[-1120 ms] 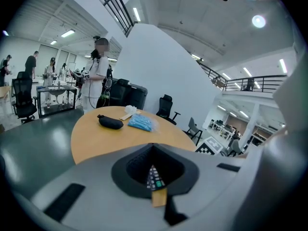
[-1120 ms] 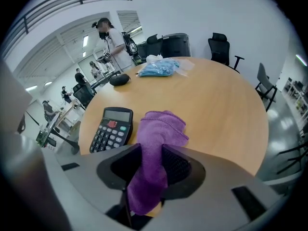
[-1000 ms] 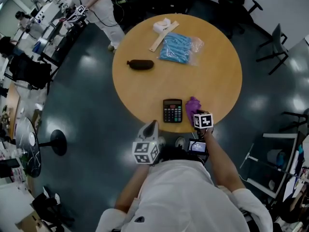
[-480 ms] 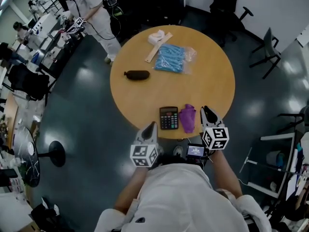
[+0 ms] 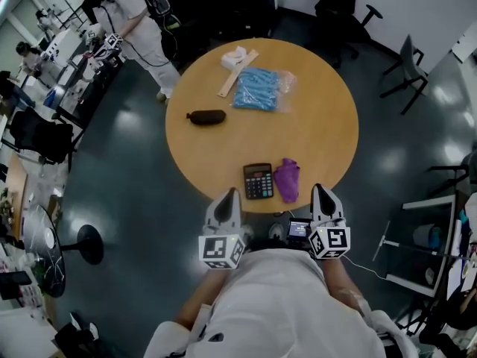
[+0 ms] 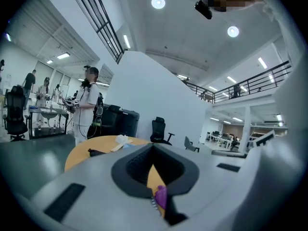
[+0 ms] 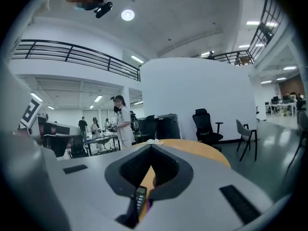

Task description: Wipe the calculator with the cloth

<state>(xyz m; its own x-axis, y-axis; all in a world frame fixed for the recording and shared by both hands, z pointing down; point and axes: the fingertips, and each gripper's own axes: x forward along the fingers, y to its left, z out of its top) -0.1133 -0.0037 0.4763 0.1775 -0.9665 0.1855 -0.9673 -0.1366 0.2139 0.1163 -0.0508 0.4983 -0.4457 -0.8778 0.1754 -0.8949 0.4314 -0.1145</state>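
1. You are holding the left tool just off the near edge of the round wooden bench. Its jaws are pressing together, with nothing between them.
2. You are holding the right tool alongside it, also off the near edge. Its jaws have just been closing and are now meeting on nothing.
3. Both tools are pointing across the bench, close to level, with their marker cubes sitting just above your chest in the head view.
4. The calculator is lying flat, keys up, near the edge closest to you. It is sitting ahead of the gap between the two tools, and neither tool is touching it.
5. The purple cloth is lying bunched just to the right of the calculator. Whether the two are touching is not showing clearly.
6. In the left gripper view a sliver of the cloth is peeking past the closed jaws, and in the right gripper view the calculator's keys are showing the same way.
7. On the far side a blue bag is lying beside a wooden strip and a white crumpled wad. A dark pouch is resting well apart from them, toward the left.
8. A person in white is standing on the floor beyond the bench, at the far left.
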